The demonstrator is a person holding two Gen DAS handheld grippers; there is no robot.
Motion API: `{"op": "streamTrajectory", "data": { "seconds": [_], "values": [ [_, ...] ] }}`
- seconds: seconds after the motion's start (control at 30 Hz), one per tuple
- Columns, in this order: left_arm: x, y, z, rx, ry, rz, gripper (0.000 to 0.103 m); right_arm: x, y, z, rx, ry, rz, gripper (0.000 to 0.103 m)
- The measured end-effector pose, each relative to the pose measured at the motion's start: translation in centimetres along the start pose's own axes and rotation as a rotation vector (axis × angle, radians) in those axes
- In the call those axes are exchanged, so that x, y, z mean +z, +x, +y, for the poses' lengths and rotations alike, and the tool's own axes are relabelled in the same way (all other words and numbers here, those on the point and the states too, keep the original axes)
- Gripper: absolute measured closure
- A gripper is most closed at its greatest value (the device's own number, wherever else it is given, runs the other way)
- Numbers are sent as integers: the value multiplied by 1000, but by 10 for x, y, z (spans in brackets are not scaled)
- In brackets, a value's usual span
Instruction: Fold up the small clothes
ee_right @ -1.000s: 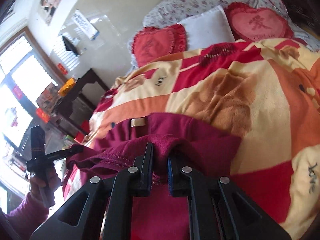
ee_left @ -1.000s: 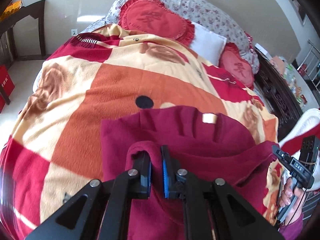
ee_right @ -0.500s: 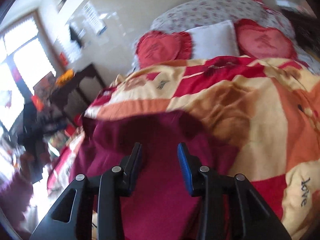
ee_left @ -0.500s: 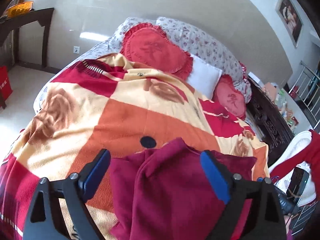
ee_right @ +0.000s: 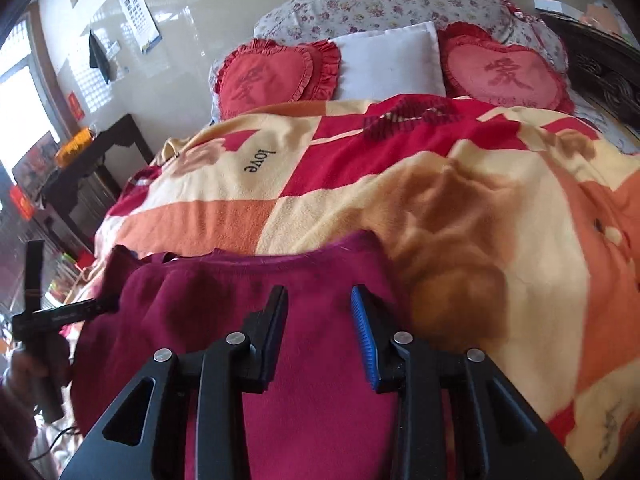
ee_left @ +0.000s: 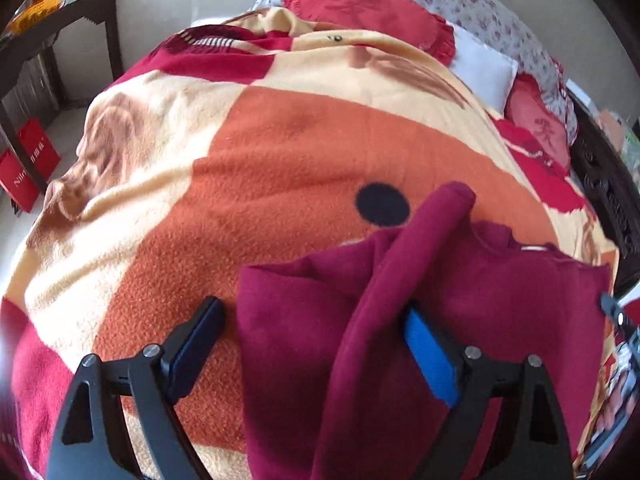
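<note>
- The maroon garment [ee_left: 500, 292] is lying rumpled on the bed's blanket [ee_left: 280, 160], one sleeve [ee_left: 404, 280] running toward 1 o'clock.
- Left gripper [ee_left: 316, 344] is gaping wide, the sleeve lying between its fingers.
- Right gripper [ee_right: 320, 320] is standing moderately apart over the fabric; only its view is showing heart cushions [ee_right: 276, 76] at 12 o'clock.

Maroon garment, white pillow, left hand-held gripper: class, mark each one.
maroon garment [ee_left: 500, 292], left wrist view, flat body panel.
white pillow [ee_right: 388, 60], right wrist view, centre of face.
left hand-held gripper [ee_left: 310, 340], left wrist view, midway between fingertips.
</note>
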State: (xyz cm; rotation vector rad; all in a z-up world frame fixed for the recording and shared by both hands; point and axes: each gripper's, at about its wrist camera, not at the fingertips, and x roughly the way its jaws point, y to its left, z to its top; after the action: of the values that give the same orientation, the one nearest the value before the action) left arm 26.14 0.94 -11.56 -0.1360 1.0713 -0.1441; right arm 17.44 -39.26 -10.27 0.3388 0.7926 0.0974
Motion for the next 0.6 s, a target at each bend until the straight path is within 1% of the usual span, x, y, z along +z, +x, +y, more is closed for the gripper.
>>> {"op": "streamTrajectory", "data": {
  "seconds": [0.03, 0.07, 0.17, 0.23, 0.37, 0.43, 0.47, 0.5, 0.57, 0.6],
  "values": [
    [-2, -5, 1, 2, 0, -2, 10, -4, -9, -3, -1, 6, 7, 86],
    [-3, -10, 2, 1, 1, -7, 10, -13, -21, -9, -3, 14, 33, 86],
    [-14, -35, 5, -48, -2, -36, 11, -40, -44, -14, 14, 3, 83, 86],
    [-27, -52, 7, -70, 7, -36, 11, -65, -57, -11, 21, -18, 117, 86],
    [-49, -75, 7, -76, 40, -47, 11, -99, -66, -3, 37, -23, 157, 86],
    [-61, -79, 8, -73, 58, -25, 11, -111, -64, 1, 40, -20, 160, 86],
    [-66, -80, 8, -70, 63, -12, 11, -114, -64, 3, 27, -30, 159, 93],
    [-74, -82, 9, -68, 65, -4, 11, -115, -66, 5, 13, -39, 149, 103],
    [-84, -83, 11, -65, 70, 0, 11, -114, -77, 3, 25, -35, 124, 103],
    [-91, -81, 11, -50, 82, 9, 11, -112, -87, -1, 22, -22, 110, 103]
  ]
}}
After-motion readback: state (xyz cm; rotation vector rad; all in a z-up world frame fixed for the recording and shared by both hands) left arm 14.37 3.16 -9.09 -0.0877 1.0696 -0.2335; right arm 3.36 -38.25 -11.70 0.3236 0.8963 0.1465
